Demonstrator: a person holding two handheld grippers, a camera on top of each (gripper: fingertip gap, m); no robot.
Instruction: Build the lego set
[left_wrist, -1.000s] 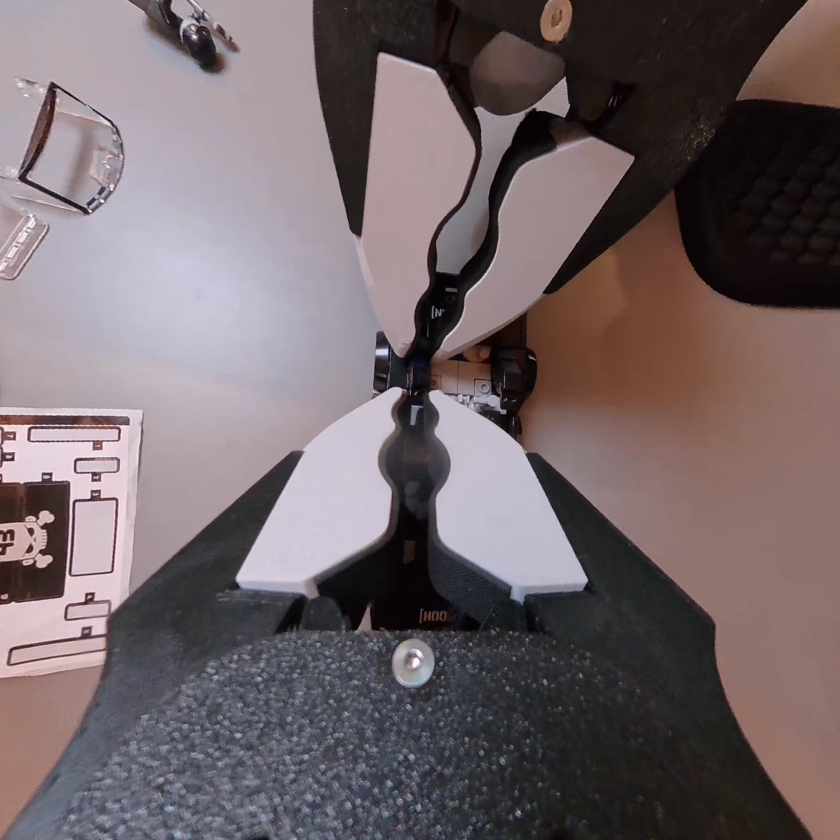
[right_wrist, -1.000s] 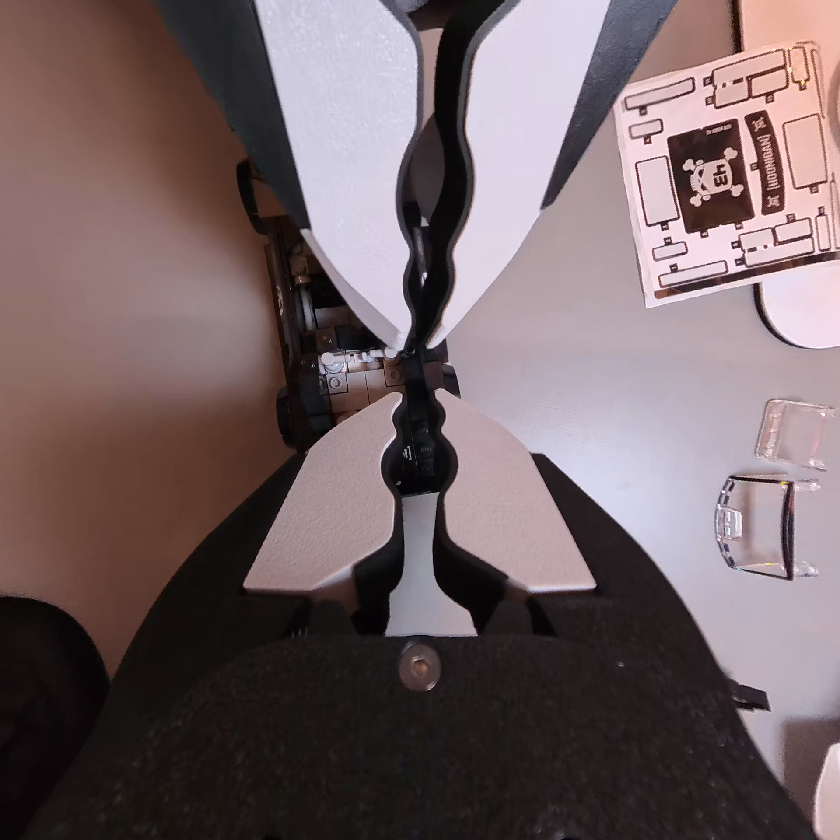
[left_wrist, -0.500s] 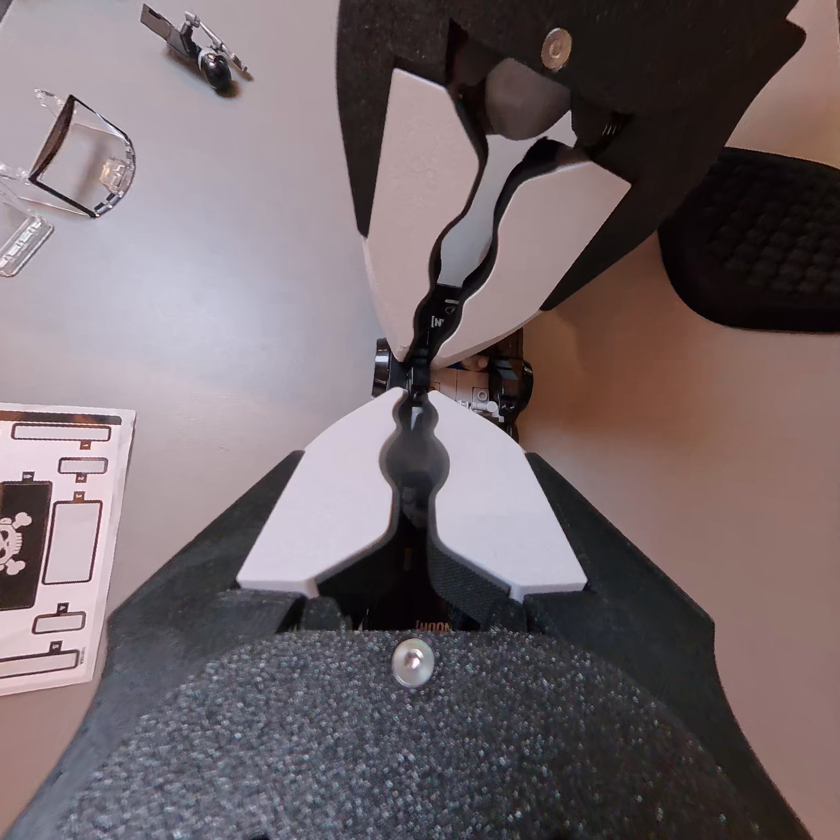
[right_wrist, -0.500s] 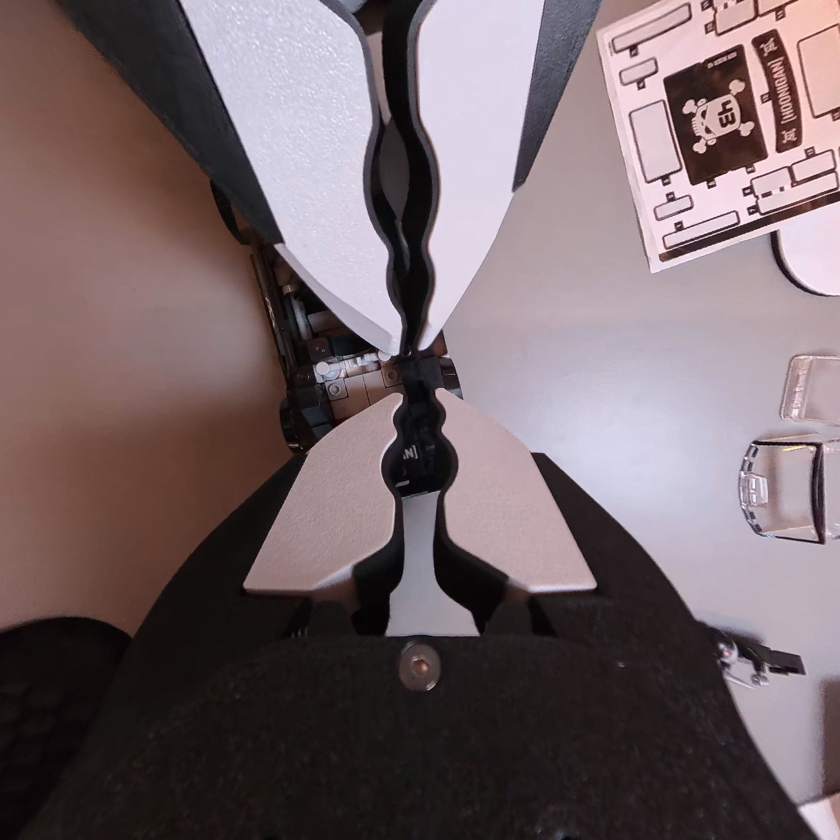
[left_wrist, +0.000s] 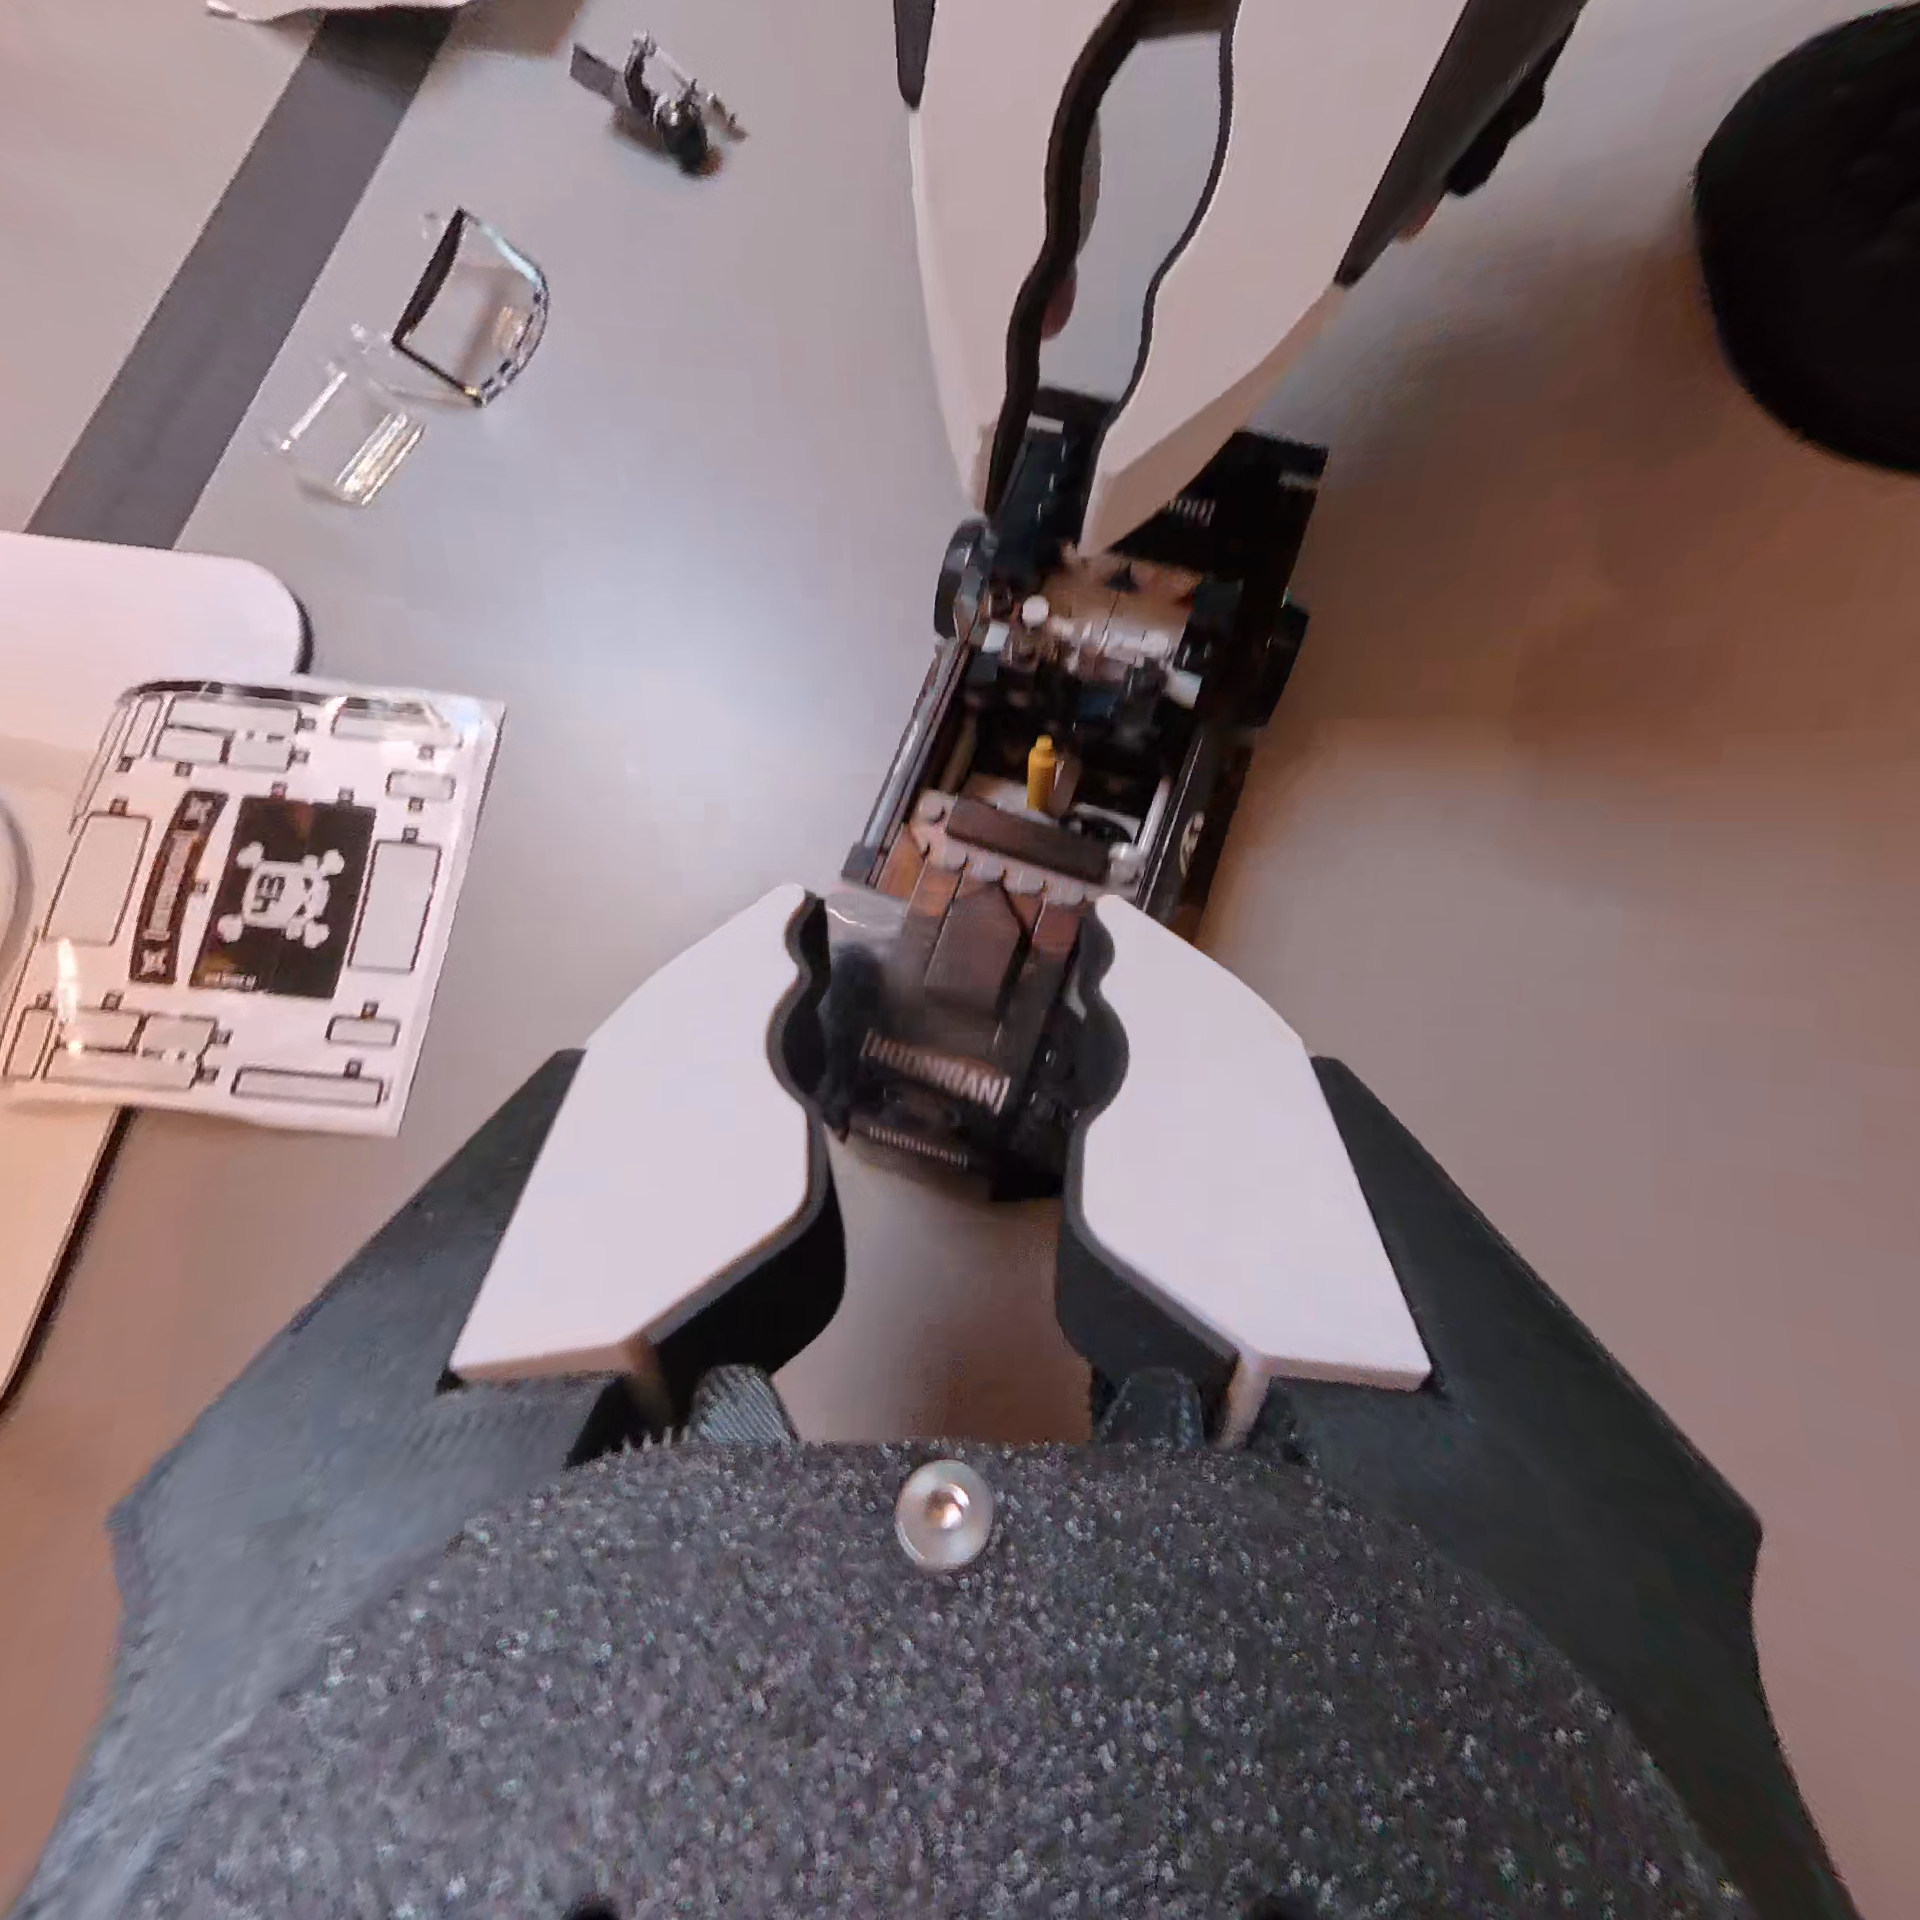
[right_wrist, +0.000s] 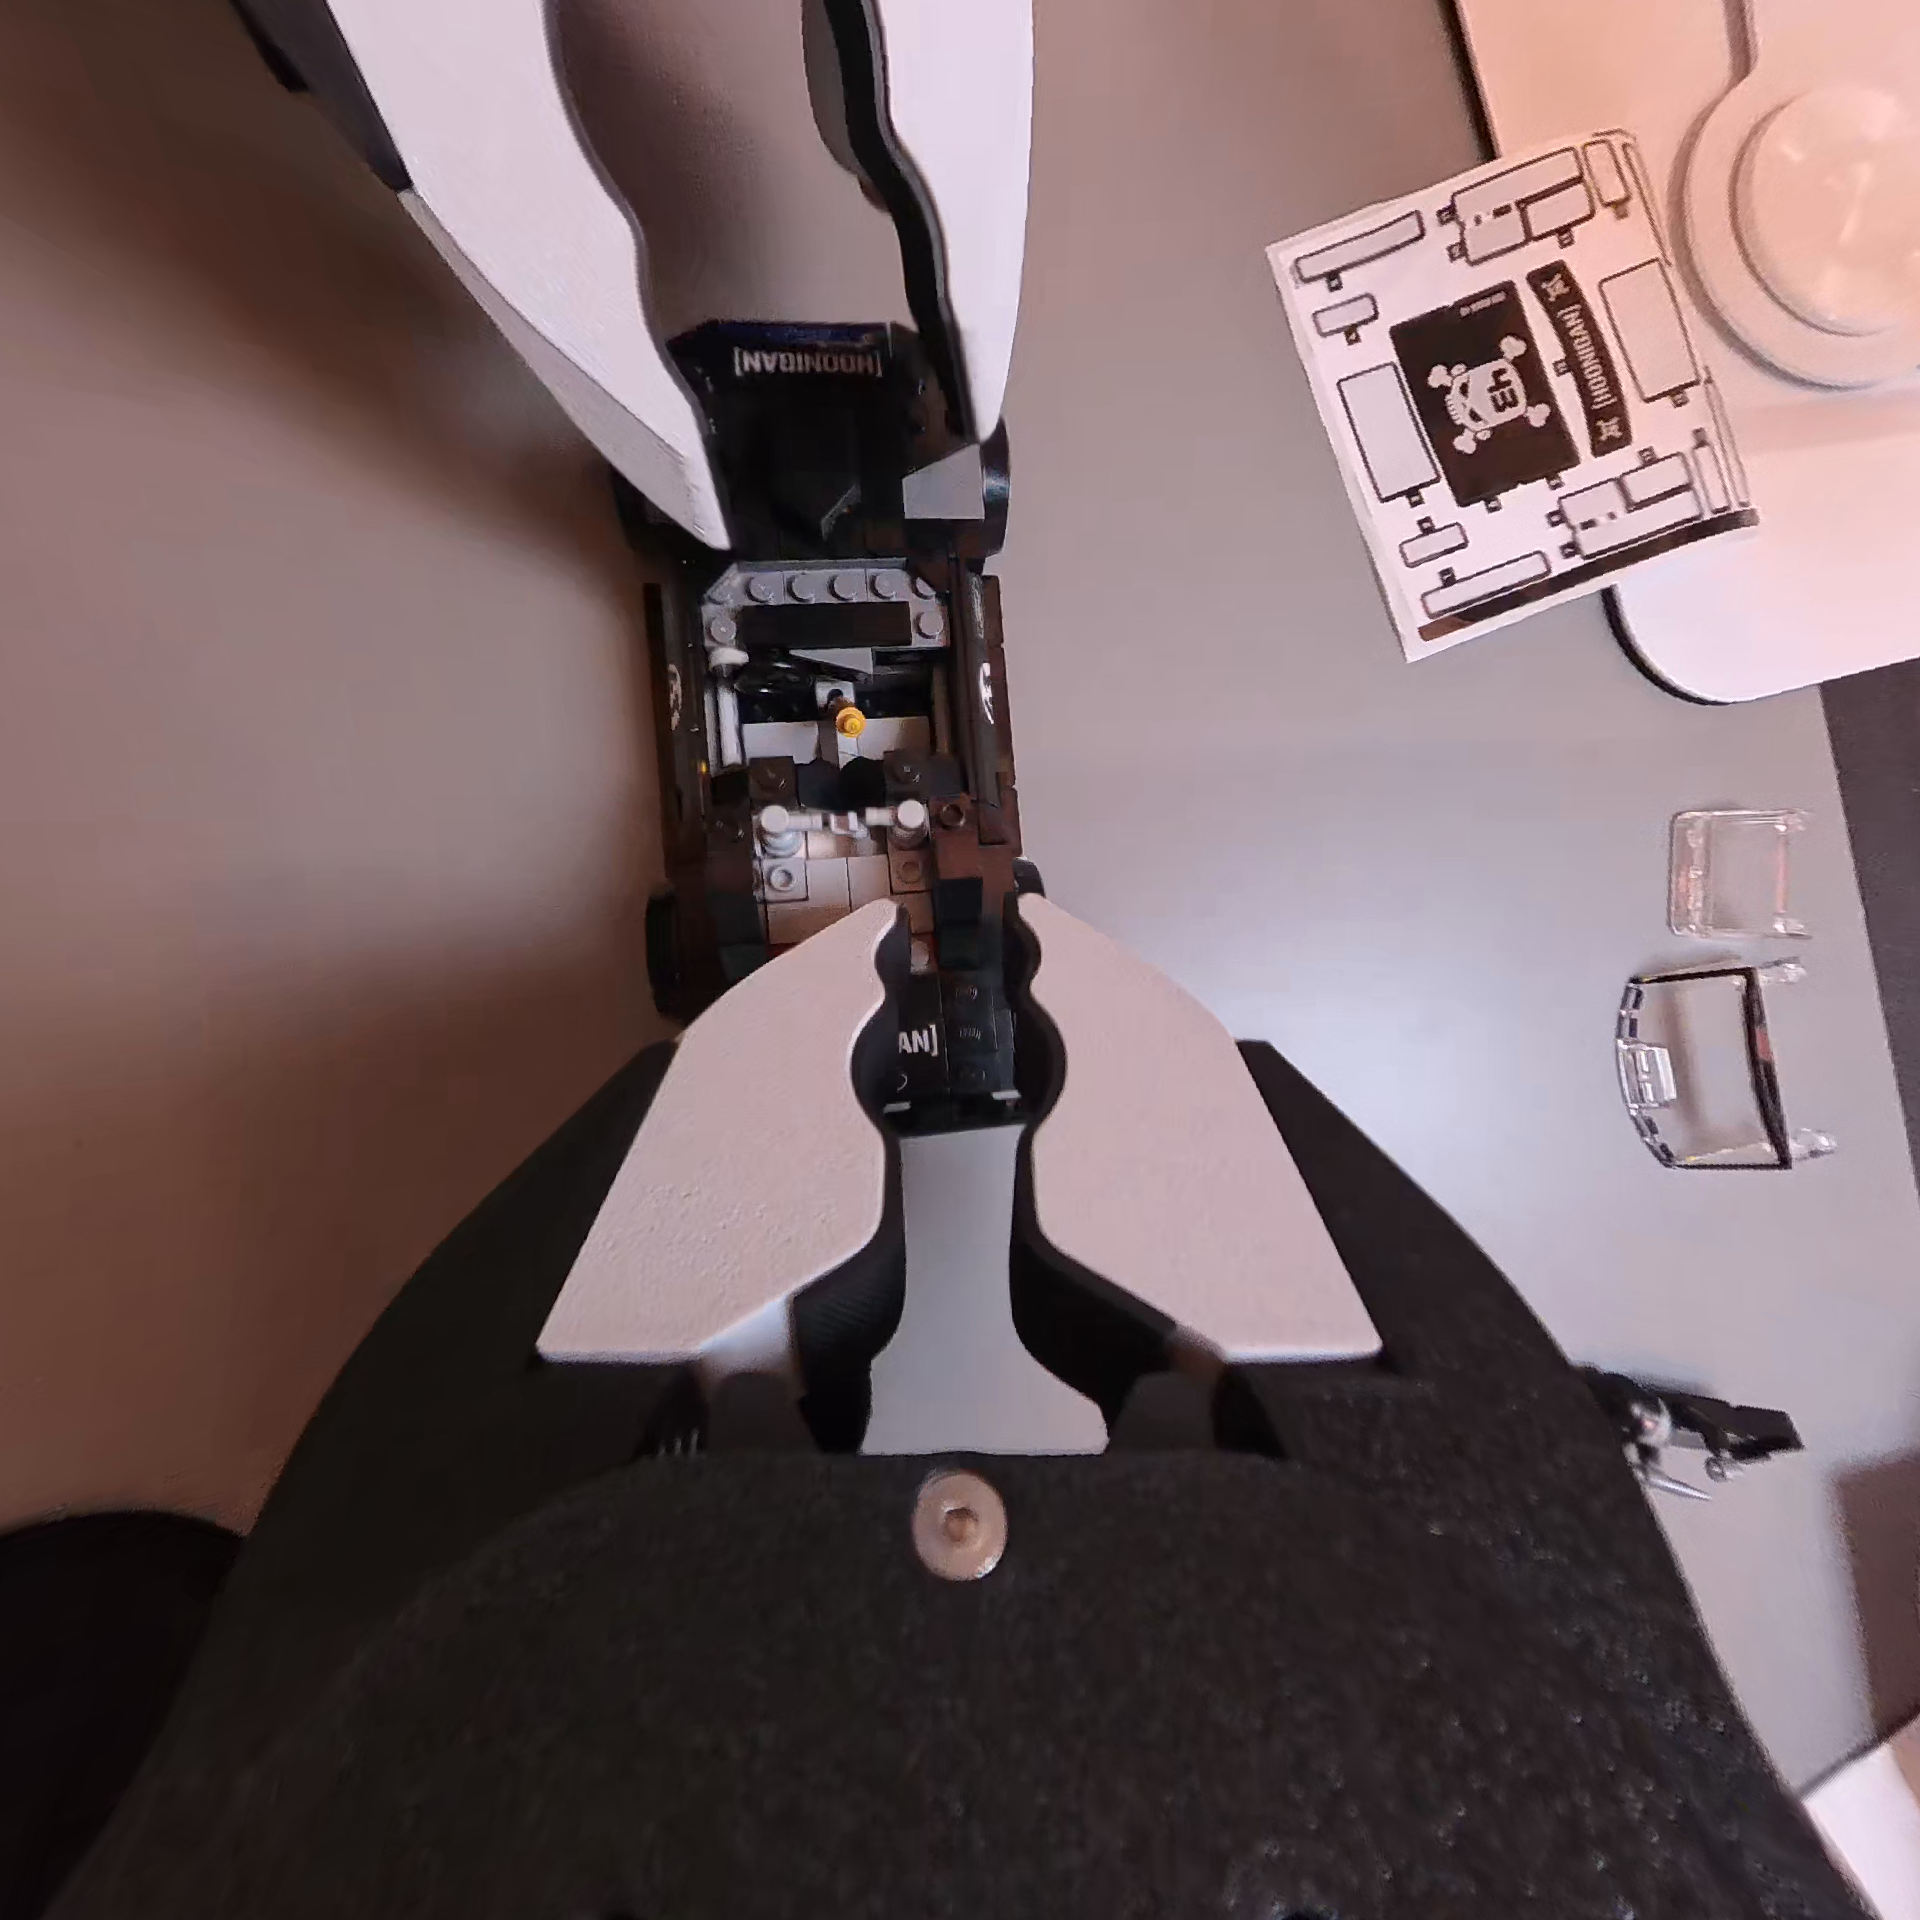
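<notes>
Now both claws are spread where they were pinched shut half a second ago: the left claw (left_wrist: 951, 909) and right claw (right_wrist: 961, 914) flank the half-built black brick car (right_wrist: 831, 727), released on the grey tabletop (right_wrist: 1299, 831); clear windscreen pieces (right_wrist: 1704, 1070) wait at three o'clock.

Both wrist views look steeply down, facing oppositely, sharing the lego car (left_wrist: 1070, 790).

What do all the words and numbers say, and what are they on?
I can't copy the writing, but here is where it stands.
Car: white lettering on a black plate at each end.
Car sides: small white marks, too small to read.
Sticker sheet: a skull badge with a number, and a black strip of lettering.
</notes>
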